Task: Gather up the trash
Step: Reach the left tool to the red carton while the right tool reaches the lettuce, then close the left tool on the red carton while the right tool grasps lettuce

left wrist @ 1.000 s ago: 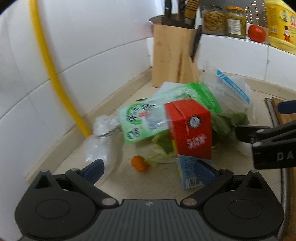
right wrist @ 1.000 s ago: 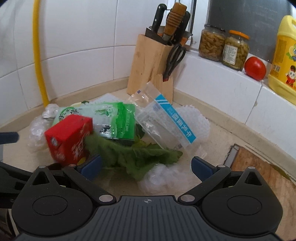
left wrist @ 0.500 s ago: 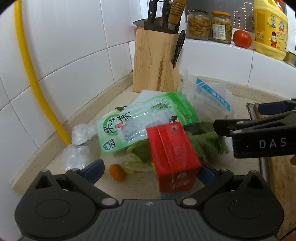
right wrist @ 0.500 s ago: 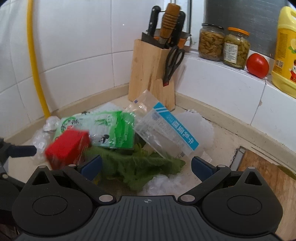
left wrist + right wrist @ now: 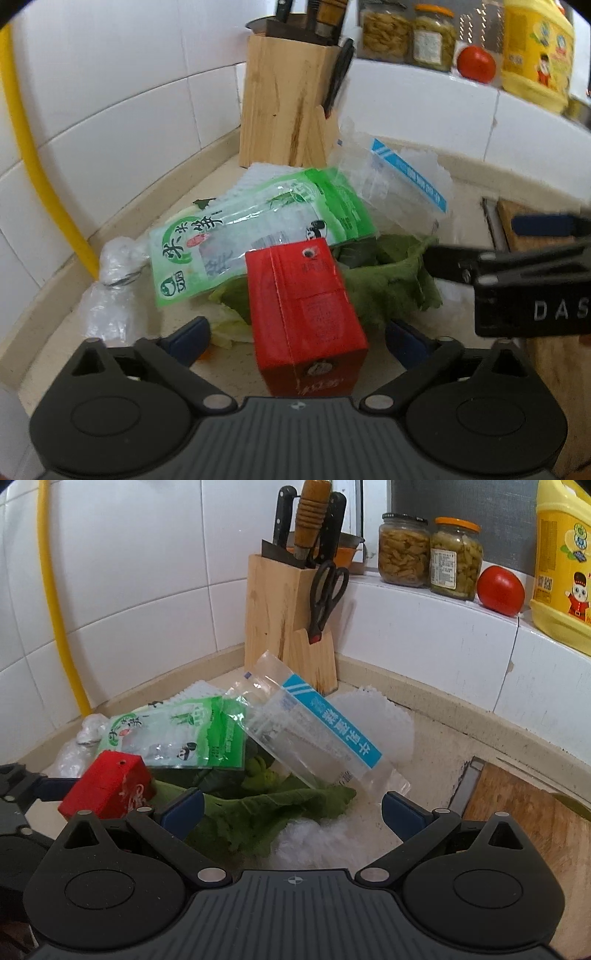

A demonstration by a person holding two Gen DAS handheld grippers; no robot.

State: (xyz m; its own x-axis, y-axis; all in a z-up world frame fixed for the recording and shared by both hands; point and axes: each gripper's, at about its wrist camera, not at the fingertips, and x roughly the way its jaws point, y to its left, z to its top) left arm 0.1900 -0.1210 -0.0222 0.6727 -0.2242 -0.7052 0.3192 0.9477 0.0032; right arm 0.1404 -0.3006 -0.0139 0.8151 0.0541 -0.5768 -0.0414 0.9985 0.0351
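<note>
- The red carton (image 5: pixel 306 321) now lies tipped on its side on the counter (image 5: pixel 236 373), between the two blue pads of the left gripper (image 5: pixel 297 338). A second ago it stood upright against that gripper's right pad, and half a second ago it was leaning over.
- The left gripper's jaws are spread wide and have just been closing a little. The carton sits between them, but neither pad presses on it.
- By my reading the carton is lined up for a pinch, not yet held.
- Behind the carton, toward the counter's back corner by the knife block (image 5: pixel 291 107), lie the green snack bag (image 5: pixel 255 229), the clear bag with a blue stripe (image 5: pixel 399 181) and the leafy greens (image 5: pixel 391 284), about where they were.
- The right gripper (image 5: pixel 291 812) hovers over the greens (image 5: pixel 266 812) with its jaws spread and nothing between the pads.
- The rest of the heap is still to collect.
</note>
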